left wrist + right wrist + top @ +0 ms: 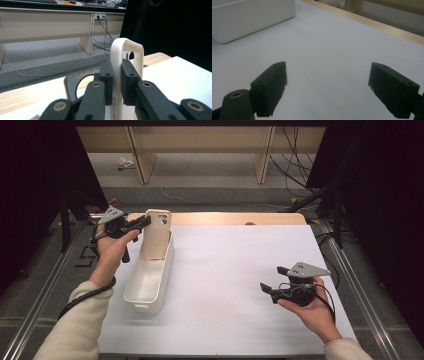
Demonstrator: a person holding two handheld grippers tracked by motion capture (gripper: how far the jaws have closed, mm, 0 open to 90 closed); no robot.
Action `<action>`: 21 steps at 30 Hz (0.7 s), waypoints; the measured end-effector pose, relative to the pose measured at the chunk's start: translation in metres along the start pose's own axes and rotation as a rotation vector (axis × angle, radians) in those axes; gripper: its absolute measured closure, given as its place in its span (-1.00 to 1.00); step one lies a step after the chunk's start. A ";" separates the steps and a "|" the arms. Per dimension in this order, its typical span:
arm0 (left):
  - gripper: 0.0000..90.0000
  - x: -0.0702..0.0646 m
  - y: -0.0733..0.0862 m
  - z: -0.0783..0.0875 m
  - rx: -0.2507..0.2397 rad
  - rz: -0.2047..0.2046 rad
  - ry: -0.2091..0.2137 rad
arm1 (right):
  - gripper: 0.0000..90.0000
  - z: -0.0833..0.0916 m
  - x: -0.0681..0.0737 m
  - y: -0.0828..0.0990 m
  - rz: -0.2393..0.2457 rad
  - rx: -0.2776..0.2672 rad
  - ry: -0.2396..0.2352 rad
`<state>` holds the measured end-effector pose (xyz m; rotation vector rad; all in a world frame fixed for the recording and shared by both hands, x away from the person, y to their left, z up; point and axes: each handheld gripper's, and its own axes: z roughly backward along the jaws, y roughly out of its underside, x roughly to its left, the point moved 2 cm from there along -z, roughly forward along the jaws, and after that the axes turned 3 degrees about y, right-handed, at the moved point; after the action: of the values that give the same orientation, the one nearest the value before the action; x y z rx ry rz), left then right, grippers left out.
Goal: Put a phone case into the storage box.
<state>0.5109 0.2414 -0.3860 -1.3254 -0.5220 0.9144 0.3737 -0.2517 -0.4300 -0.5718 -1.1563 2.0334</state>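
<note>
A cream phone case (157,234) stands upright over the far end of a long white bin (148,282). My left gripper (145,222) is shut on the case's left edge, near its top. In the left gripper view the case (130,50) rises edge-on between the two black pads (107,75), which press on both its sides. My right gripper (272,281) hovers over the white mat at the right, open and with nothing in it. Its wide-set fingertips (272,82) frame bare mat in the right gripper view, with the bin's wall (249,17) at the upper left.
A white mat (235,280) covers the wooden table (225,218), whose far edge shows as a bare strip. Beyond it are a carpeted floor, a bench's legs (142,155) and loose cables (295,175). Dark curtains and stands flank both sides.
</note>
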 end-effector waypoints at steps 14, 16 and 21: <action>0.81 0.002 0.004 -0.004 0.012 0.002 -0.006 | -0.64 0.000 0.000 0.000 -0.001 0.002 0.000; 0.81 0.003 0.005 -0.004 0.014 0.002 -0.006 | -0.64 0.000 0.000 0.000 -0.001 0.002 0.000; 0.81 0.003 0.006 -0.006 0.019 0.001 -0.006 | -0.64 0.000 0.000 0.000 0.001 0.002 -0.002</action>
<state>0.5157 0.2403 -0.3935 -1.3062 -0.5162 0.9229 0.3735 -0.2514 -0.4303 -0.5701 -1.1546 2.0365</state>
